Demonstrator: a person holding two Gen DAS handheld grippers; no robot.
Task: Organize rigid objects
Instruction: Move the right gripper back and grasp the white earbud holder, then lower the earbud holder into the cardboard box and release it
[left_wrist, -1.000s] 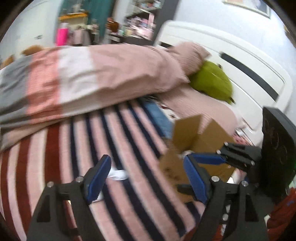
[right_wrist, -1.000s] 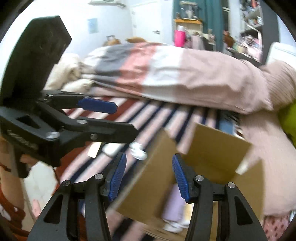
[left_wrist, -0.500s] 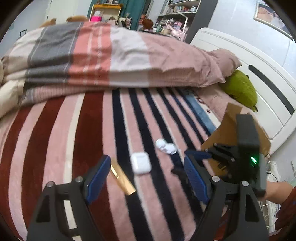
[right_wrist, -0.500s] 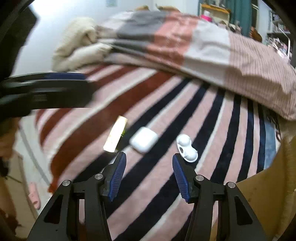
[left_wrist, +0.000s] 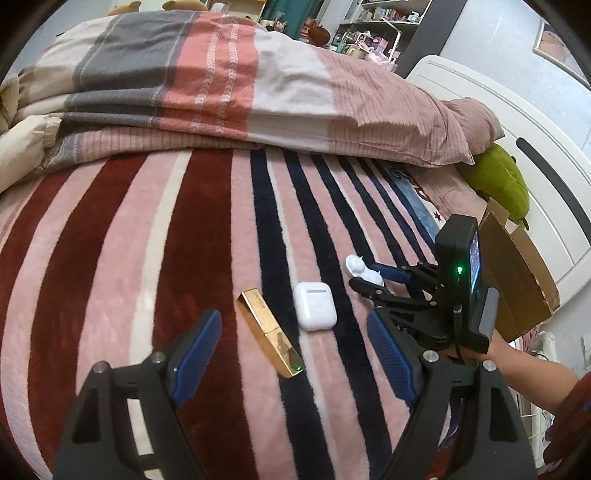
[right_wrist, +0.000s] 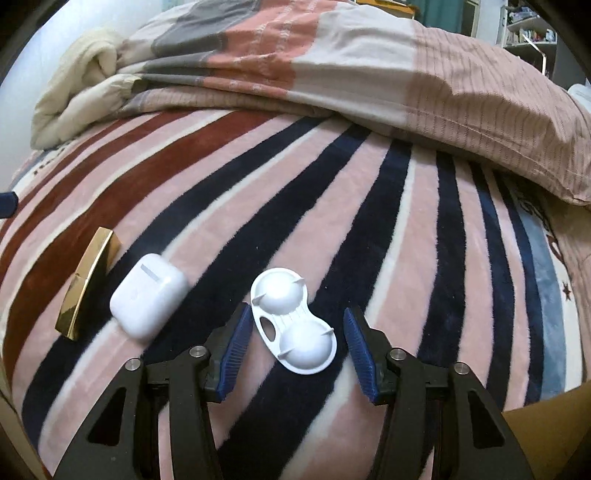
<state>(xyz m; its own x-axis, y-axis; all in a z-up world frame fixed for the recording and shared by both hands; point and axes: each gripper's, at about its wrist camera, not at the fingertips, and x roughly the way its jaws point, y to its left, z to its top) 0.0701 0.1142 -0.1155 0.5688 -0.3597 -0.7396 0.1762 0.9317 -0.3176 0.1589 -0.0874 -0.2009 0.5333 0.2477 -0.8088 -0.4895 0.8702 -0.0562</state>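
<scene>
Plush blanket in pink, maroon and navy stripes (left_wrist: 155, 236) covering the bed, folded quilt in grey, coral, white and pink blocks (left_wrist: 207, 77) behind it, cream fleece throw (right_wrist: 81, 85) bunched at left, green plush toy (left_wrist: 498, 181) against white headboard (left_wrist: 517, 110), cluttered shelves (left_wrist: 376, 22) beyond

A striped blanket (right_wrist: 332, 221) covers the bed in pale pink, dark red, navy and thin cream bands. On it lie a shiny gold bar-shaped case (right_wrist: 86, 284), a plain white earbud case (right_wrist: 147, 301) and a white plastic double-domed piece (right_wrist: 293, 325). Behind them, a folded quilt (left_wrist: 221, 85) shows blocks of grey, salmon, cream and dusty pink (with fine stripes). Both grippers are black with blue ribbed pads (right_wrist: 356, 350). A green plush toy (left_wrist: 498, 181) and brown cardboard box (left_wrist: 513, 280) sit at the right.
</scene>
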